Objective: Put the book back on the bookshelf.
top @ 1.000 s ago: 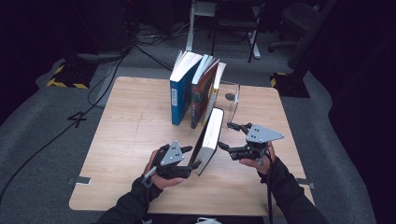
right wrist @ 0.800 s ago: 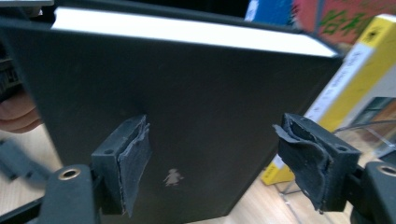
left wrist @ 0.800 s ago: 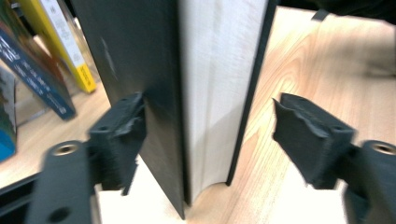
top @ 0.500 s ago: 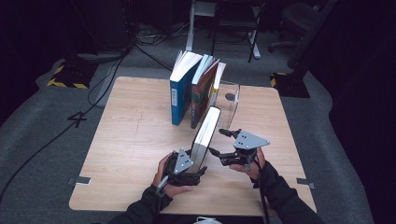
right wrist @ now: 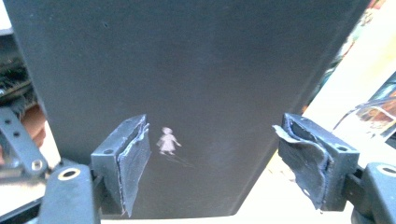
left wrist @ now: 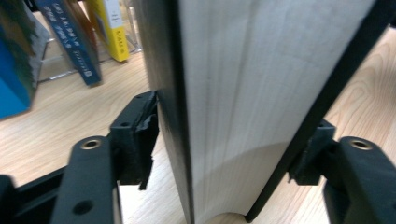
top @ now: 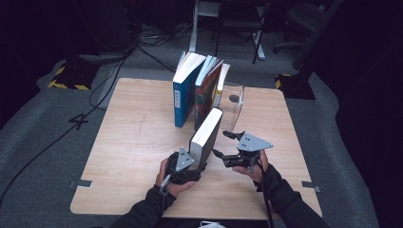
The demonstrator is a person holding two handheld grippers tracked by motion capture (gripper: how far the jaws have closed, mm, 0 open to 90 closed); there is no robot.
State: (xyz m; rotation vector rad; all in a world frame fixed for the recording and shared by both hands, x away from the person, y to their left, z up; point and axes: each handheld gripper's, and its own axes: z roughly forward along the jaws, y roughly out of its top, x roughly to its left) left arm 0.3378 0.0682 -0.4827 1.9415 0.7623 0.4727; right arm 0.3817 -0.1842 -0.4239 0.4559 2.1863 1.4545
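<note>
Black-covered hardback book (top: 207, 137) with cream page edges, standing tilted on the pale wooden table (top: 133, 142), near the person's edge and in front of a row of upright books. The left gripper (top: 186, 167) clamps the book at its lower near corner: in the left gripper view its two black jaws press against the two covers, one on each side, with the page block (left wrist: 243, 93) between them. The right gripper (top: 227, 145), carrying a grey three-cornered plate, lies just beside the book on its right; its jaws are spread wide. In the right gripper view the padded fingers (right wrist: 133, 158) stand apart in front of the dark cover (right wrist: 187, 70), which bears a small pale figure; whether either pad touches the cover cannot be told. Behind the held book stand a blue-spined book (top: 183, 92) and a dark book with a red and green cover (top: 207, 90), both leaning, with a yellow-spined volume (left wrist: 114, 28) visible in the left gripper view. A clear plastic bookend (top: 233, 102) stands to the right of the row. Both of the person's hands, in dark sleeves, enter from the bottom edge of the high view.
</note>
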